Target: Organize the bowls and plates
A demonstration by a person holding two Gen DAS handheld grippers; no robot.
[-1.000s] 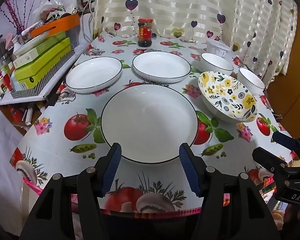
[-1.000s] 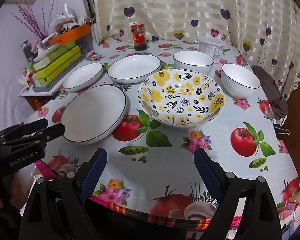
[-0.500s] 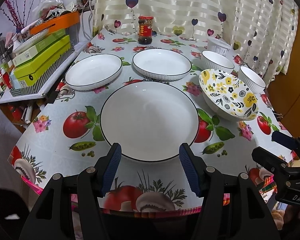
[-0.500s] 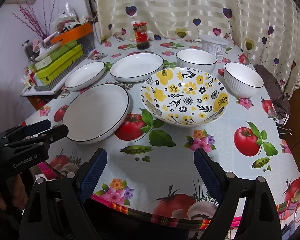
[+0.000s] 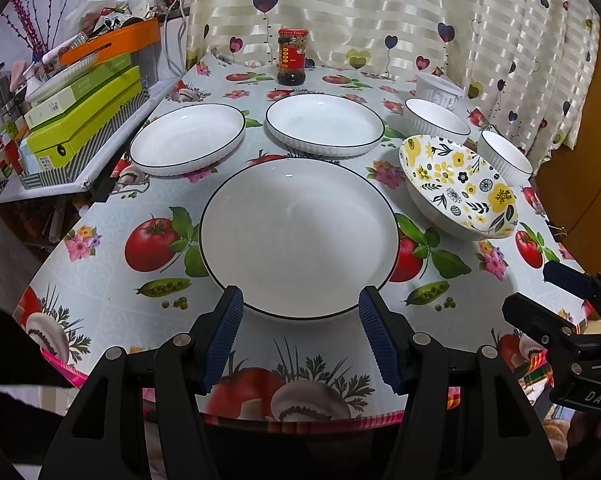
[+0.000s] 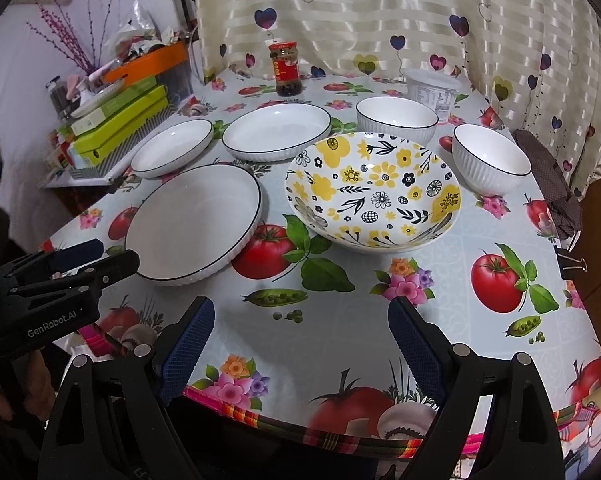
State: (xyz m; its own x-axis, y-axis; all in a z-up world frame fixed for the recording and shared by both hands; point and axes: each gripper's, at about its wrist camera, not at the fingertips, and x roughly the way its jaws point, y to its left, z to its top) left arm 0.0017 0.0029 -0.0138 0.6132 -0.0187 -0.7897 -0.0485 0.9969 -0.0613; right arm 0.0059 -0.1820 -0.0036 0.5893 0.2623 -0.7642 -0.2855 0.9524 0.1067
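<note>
Left tool spread wide, large white plate just ahead between its tips. Right tool wide too, floral bowl ahead. Brown cloth seen only from right wrist.

White plates — black-rimmed — and a bowl patterned with yellow flowers (black leaves).

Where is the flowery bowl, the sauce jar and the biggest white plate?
flowery bowl (image 6: 374,192), right wrist view, inside middle.
sauce jar (image 5: 292,58), left wrist view, label.
biggest white plate (image 5: 298,236), left wrist view, centre.
</note>
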